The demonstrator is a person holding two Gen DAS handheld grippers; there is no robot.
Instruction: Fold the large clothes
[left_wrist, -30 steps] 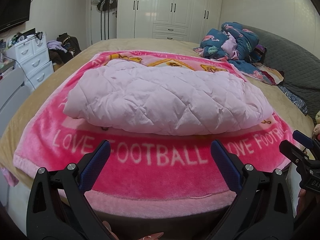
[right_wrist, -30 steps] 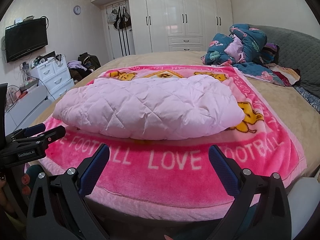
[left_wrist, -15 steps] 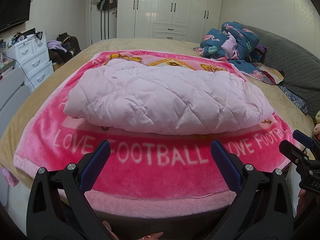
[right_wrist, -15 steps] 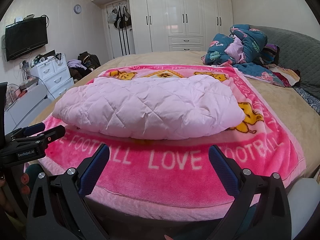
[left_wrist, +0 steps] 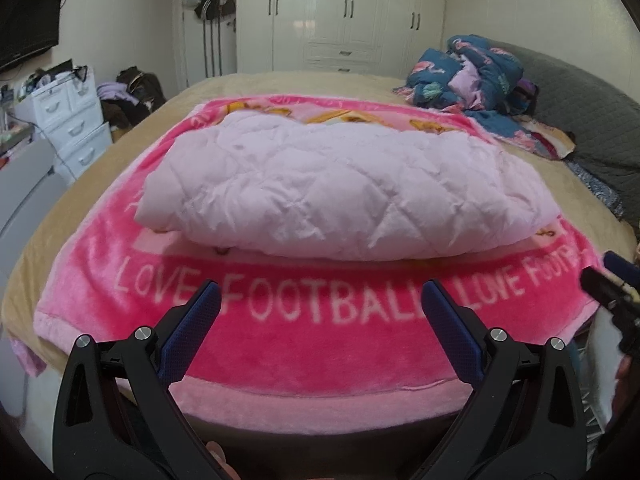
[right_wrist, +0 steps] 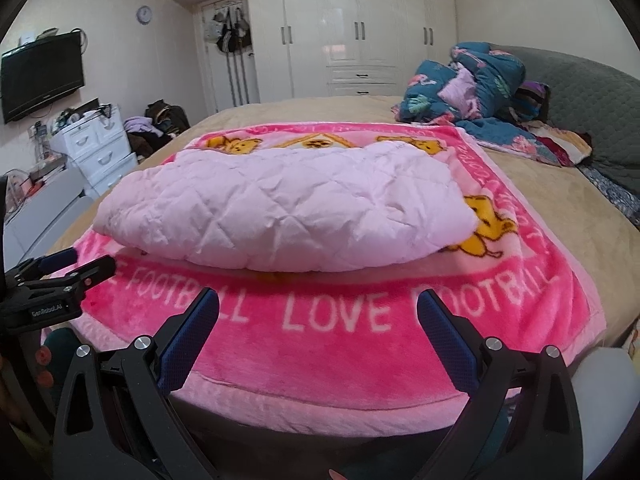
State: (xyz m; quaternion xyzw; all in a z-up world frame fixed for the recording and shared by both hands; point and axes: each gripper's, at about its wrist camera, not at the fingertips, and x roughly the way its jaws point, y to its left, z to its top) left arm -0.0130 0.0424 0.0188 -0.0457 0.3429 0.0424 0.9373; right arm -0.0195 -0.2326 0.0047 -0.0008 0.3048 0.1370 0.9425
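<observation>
The left gripper is standing with its jaws spread wide and nothing between them, hanging above the near band of the pink blanket without touching it; the right gripper is gaping just as wide and equally empty, hovering over the same lettered border; each is showing in the other's view only as a dark tip at the frame edge, so little of it can be made out there. The folded pale pink quilted garment is lying across the middle of the blanket, well beyond both sets of fingertips, its rounded fold facing the cameras; what kind of garment it is cannot be told from its bundled shape. The blanket is covering the near part of the beige bed, its front edge drooping over the side, where the gripper bodies are cutting it off; a heap of blue patterned bedding is sitting at the far right, near the grey headboard.
</observation>
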